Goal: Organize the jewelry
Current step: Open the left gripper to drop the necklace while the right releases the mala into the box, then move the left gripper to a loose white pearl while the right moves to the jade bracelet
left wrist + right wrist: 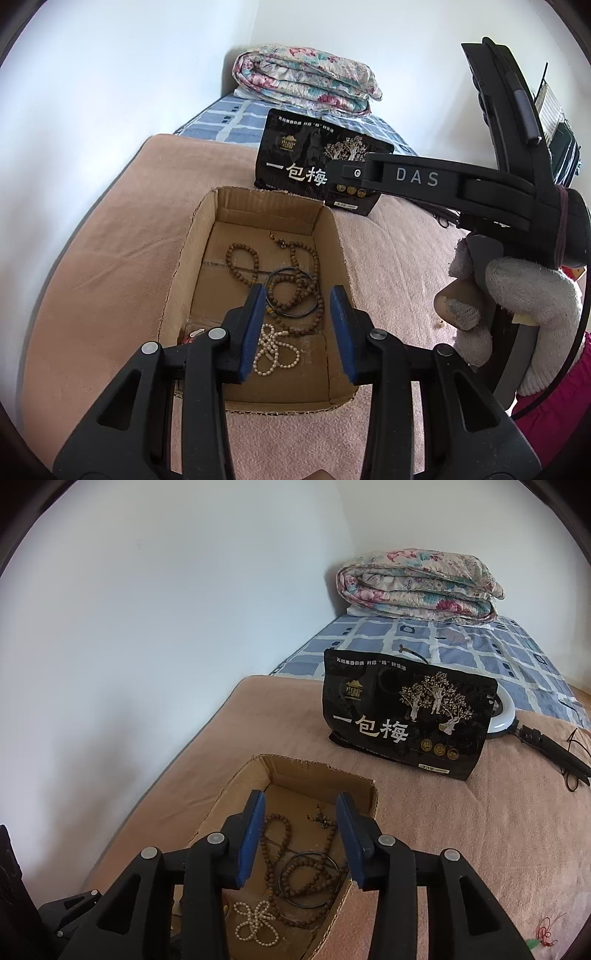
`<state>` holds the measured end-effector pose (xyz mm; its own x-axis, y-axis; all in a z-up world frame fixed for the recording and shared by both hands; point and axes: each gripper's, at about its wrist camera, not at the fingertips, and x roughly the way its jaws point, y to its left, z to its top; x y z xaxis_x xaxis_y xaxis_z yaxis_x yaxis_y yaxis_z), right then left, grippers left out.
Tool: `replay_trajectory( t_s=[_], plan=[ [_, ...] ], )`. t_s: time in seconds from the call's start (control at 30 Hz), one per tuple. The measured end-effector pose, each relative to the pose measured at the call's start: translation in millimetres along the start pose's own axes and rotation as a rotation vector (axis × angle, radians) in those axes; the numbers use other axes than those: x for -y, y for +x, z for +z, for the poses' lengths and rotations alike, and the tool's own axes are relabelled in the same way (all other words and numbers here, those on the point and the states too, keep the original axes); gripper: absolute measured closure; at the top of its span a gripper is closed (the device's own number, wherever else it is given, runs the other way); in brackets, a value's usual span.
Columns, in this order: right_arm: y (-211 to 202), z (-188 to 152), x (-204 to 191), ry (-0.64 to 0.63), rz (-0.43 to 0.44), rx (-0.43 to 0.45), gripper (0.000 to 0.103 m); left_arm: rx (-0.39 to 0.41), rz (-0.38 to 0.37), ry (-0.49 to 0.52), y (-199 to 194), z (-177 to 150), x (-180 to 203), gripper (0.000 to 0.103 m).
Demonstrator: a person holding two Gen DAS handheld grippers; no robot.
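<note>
Hovering over the cardboard box (332,236), I hold my left gripper (297,325) with its pads apart, gripping nothing; inside lie the pearl strand (275,350), wooden beads (295,288) and a dark bangle (314,310). My right gripper (301,834) likewise gapes, empty.

Soft, even daylight in both wrist views, white wall (166,646) bright but not blown out, faint shadows inside the cardboard box (207,236), strong fisheye bending toward every edge, black vignette at the corners from 10 to 2 o'clock, focus reasonably sharp throughout
</note>
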<state>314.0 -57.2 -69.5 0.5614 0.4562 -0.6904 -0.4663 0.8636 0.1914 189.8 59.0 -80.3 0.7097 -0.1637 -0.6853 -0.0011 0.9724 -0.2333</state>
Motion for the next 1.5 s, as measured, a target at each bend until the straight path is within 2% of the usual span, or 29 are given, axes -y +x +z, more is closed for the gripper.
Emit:
replay_trajectory(
  t_s=[0.4, 0.83, 1.27, 1.5],
  plan=[
    [-55.9, 1.9, 8.9, -0.001, -0.042, 0.067, 0.054, 0.061, 0.004, 0.06, -29.0, 3.3, 32.2, 0.067],
    [-128.9, -8.7, 48.3, 0.031, -0.112, 0.129, 0.052, 0.093, -0.037, 0.123, -45.6, -2.4, 84.4, 0.067],
    [-211.7, -42.7, 122.3, 0.098, -0.232, 0.173, 0.038, 0.056, -0.116, 0.187, -35.4, -22.9, 140.2, 0.067],
    [-235.4, -68.2, 178.4, 0.183, -0.3, 0.167, 0.032, 0.019, -0.144, 0.208, -20.9, -31.6, 162.0, 0.067]
  ],
)
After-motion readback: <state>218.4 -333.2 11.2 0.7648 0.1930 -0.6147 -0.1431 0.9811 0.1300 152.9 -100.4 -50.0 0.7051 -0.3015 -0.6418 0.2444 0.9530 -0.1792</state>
